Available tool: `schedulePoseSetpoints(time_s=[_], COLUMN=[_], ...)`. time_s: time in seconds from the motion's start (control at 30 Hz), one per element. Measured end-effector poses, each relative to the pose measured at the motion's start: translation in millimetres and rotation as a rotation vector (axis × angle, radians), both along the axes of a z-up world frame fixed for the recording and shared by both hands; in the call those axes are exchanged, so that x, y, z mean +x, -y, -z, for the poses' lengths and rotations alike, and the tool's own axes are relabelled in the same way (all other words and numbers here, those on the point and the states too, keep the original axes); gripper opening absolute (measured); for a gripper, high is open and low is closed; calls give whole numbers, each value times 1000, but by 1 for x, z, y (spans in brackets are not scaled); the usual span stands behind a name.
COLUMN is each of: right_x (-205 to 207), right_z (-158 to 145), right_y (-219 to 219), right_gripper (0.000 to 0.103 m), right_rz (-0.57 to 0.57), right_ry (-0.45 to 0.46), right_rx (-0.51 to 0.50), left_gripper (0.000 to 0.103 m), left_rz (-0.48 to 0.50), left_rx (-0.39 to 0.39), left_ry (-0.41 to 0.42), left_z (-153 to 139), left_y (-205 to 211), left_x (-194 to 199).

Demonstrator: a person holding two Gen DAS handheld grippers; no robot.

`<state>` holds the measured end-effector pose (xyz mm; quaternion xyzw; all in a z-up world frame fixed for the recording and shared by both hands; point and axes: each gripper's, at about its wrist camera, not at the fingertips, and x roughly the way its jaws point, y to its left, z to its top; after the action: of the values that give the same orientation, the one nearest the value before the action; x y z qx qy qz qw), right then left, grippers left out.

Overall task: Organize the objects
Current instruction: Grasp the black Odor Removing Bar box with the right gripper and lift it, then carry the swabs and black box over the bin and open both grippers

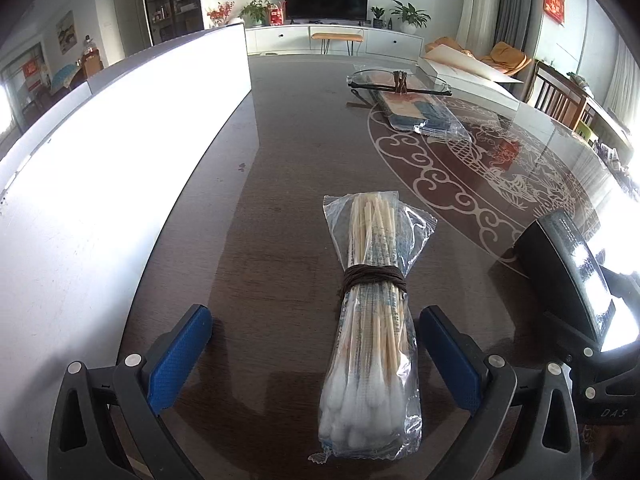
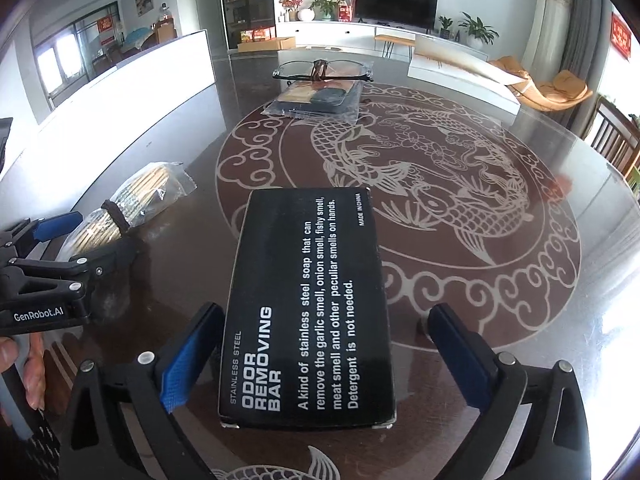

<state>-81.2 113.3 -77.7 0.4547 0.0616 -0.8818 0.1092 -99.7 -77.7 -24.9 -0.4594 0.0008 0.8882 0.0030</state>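
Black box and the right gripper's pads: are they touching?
Apart. The right wrist view shows the black box lying flat on the table between the right gripper's open jaws, with bare tabletop visible between the box and the right-hand pad.

Both cams sit low on the grippers, tilted down over the glass-topped table [image 1: 280,160], facing the TV [image 1: 326,0] wall. Left one's right up on the cotton swab pack [image 1: 370,320], near the table's left edge. Right one hugs the black soap box [image 2: 308,312]. Both catch the swabs, box and far-edge eyeglasses [image 2: 322,70].
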Motion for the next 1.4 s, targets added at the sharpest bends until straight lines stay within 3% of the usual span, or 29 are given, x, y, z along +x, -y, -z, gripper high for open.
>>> schedulePoseSetpoints(time_s=[0.43,0.6,0.73,0.77,0.8,0.87,0.93,0.97,1.03,1.13,1.27,1.4], right_x=[-1,-1,-1,-1,-2,-8,-16,-18,-21,-21,-12,-2], right_z=[0,0,1,1,1,0,-5,-10,-16,-22,-45,-89], right_y=[0,0,0,0,0,1,3,2,2,-4,-4,24], right_gripper=[103,103,103,103,103,103,89,58,59,58,58,58], right_rz=[2,2,2,2,-2,-27,-56,-63,-78,-89,-81,-135], right_ry=[-2,-2,-2,-1,3,52,103,91,110,140,126,54], right_rx=[0,0,0,0,0,14,22,24,30,-48,-198,-283], left_gripper=[103,103,102,88,62,28,28,27,27,27,27,27], left_rz=[8,107,105,106,111,127,123,122,107,82,29,-38], left_rx=[-1,-10,-22,-11,-14,-21,-41,-31,-10,36,108,161], left_ry=[4,99,130,116,90,71,55,46,27,-30,-121,-229], left_z=[1,-1,-2,-4,-8,-14,-14,-13,-16,-35,-77,-127], left_y=[-1,0,-2,-4,-8,-17,-24,-26,-24,-13,11,49], left_x=[1,-6,-16,-16,-16,-16,-13,-9,1,20,43,65])
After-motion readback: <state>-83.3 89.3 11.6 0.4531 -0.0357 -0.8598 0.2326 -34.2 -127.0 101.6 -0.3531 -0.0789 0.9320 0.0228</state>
